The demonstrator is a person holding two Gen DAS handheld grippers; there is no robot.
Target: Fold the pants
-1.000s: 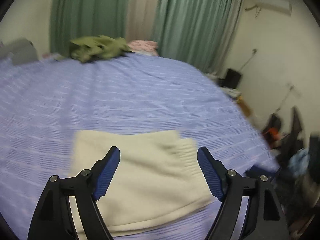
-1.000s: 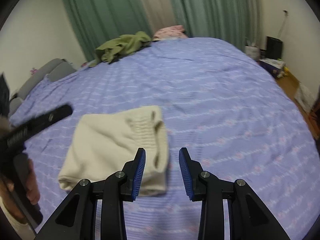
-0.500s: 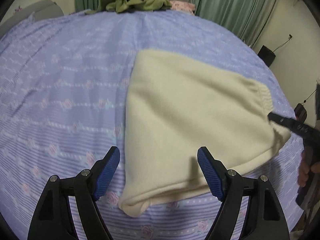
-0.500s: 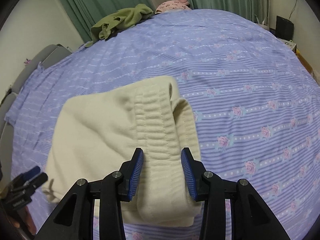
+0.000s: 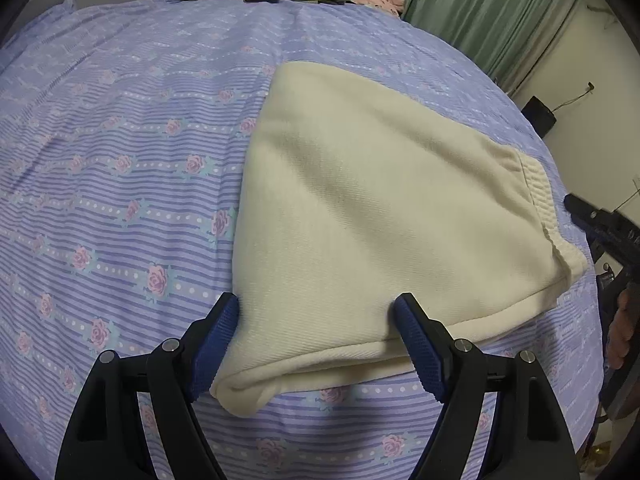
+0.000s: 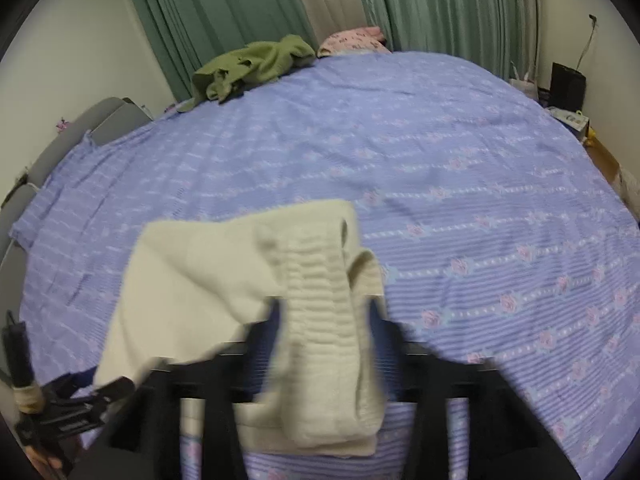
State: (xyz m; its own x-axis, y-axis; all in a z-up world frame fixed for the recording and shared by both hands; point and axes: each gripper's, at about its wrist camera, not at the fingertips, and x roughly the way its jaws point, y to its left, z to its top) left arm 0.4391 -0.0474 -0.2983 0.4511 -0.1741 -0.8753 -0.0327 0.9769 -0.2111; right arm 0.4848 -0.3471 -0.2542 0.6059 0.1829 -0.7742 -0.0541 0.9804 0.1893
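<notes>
two grippers, one pair of pants, one bed. nearest in the left wrist view, the left gripper [image 5: 316, 324] stands wide apart, its blue pads either side of the near folded corner of the cream pants [image 5: 376, 216], not pressing the cloth. in the right wrist view the right gripper [image 6: 326, 316] is blurred; its jaws have just been opening, with the ribbed waistband between them, and no squeeze shows. the pants lie folded into a thick, soft wedge on the near part of the lilac rose-striped bedspread [image 5: 120, 140], the waistband end toward the right gripper. farther off lie one olive garment [image 6: 252, 66] and one pink item [image 6: 352, 40] at the bed's far edge, before green curtains [image 6: 224, 8].
</notes>
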